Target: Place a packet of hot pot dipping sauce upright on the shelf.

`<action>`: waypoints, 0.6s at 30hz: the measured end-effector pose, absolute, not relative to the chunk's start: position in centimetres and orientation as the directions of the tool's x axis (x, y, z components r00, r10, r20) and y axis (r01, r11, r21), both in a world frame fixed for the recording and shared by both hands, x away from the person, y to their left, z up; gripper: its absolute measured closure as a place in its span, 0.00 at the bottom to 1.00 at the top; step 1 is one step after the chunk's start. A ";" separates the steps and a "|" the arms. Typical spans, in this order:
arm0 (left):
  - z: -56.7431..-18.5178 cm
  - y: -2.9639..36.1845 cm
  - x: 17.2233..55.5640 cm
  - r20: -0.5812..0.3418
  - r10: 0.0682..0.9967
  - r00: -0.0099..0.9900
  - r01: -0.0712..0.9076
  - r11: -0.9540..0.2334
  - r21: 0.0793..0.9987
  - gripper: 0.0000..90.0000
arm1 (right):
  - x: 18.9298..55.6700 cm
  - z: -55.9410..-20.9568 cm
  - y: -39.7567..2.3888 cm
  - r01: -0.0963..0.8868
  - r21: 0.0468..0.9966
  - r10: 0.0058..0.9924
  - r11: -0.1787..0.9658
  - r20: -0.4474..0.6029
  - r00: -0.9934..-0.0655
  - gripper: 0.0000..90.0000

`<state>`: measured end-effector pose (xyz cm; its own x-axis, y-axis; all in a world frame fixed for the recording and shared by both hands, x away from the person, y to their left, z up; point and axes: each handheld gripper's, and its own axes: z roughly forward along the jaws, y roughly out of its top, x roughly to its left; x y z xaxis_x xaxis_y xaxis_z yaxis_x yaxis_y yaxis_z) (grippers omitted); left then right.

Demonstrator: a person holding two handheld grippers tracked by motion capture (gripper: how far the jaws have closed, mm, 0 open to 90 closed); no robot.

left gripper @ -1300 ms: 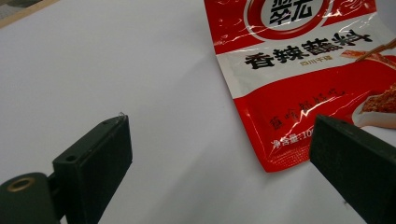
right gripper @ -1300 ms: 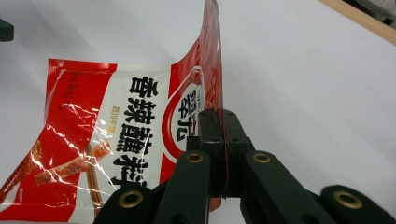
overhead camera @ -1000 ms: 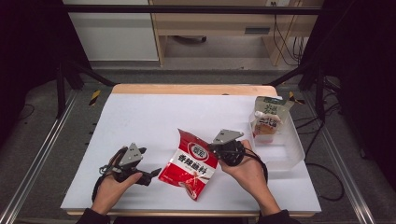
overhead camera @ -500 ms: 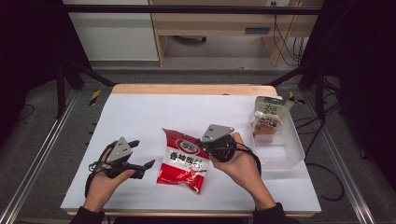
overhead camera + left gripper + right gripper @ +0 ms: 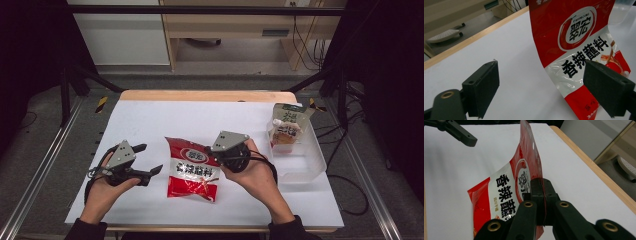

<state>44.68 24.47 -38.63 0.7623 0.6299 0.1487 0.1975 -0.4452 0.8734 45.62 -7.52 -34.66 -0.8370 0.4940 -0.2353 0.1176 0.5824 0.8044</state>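
1. High view. The red seasoning pouch (image 5: 192, 169) lies just below the middle of the white table (image 5: 150, 120), its right edge lifted. The right gripper (image 5: 227, 152) sits at the pouch's 3 o'clock, jaws pressed together on that edge. The left gripper (image 5: 145, 160) hovers at the pouch's 9 o'clock, apart from it, jaws spread and lately closing a little with nothing between them. A clear plastic bin (image 5: 305, 160) at the table's 3 o'clock holds a green-topped carton (image 5: 287, 127).

2. Left gripper view. Blocky matte black jaws stand wide; the glossy pouch (image 5: 579, 50) curves up at 1 o'clock, printed red and white with a clear window. Judgement: to take the free edge cleanly, bring the pads square across the flat seam rather than the bulged belly, which would likely slip.

3. Right gripper view. The jaws pinch the thin crinkled film of the pouch (image 5: 524, 182) edge-on. Judgement: hold steady and level; a pull against slick film may tear or slide it out.
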 end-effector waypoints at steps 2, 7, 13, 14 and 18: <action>-38.2 24.3 44.9 0.158 0.614 0.774 0.187 -0.460 0.868 0.16 | 45.6 -34.6 -7.5 0.115 0.805 0.492 0.582 -0.236 -0.838 1.00; -37.4 24.1 45.8 0.172 0.593 0.787 0.174 -0.481 0.859 0.17 | 45.7 -34.3 -7.5 0.108 0.815 0.492 0.569 -0.232 -0.839 1.00; -37.0 23.2 46.8 0.169 0.570 0.804 0.167 -0.490 0.856 0.22 | 45.7 -34.1 -7.0 0.096 0.814 0.481 0.573 -0.240 -0.843 1.00; -37.0 22.9 47.0 0.171 0.562 0.809 0.163 -0.495 0.853 0.23 | 45.7 -34.0 -7.0 0.094 0.815 0.481 0.572 -0.240 -0.843 1.00; -37.2 22.2 47.4 0.181 0.542 0.821 0.146 -0.505 0.851 0.24 | 45.5 -33.5 -6.6 0.071 0.824 0.469 0.562 -0.246 -0.848 1.00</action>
<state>47.40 22.22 -37.21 0.8209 0.5416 0.1813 0.1456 -0.5054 0.8505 45.51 -6.57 -33.46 -0.8484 0.4688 -0.2460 0.0715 0.5619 0.8241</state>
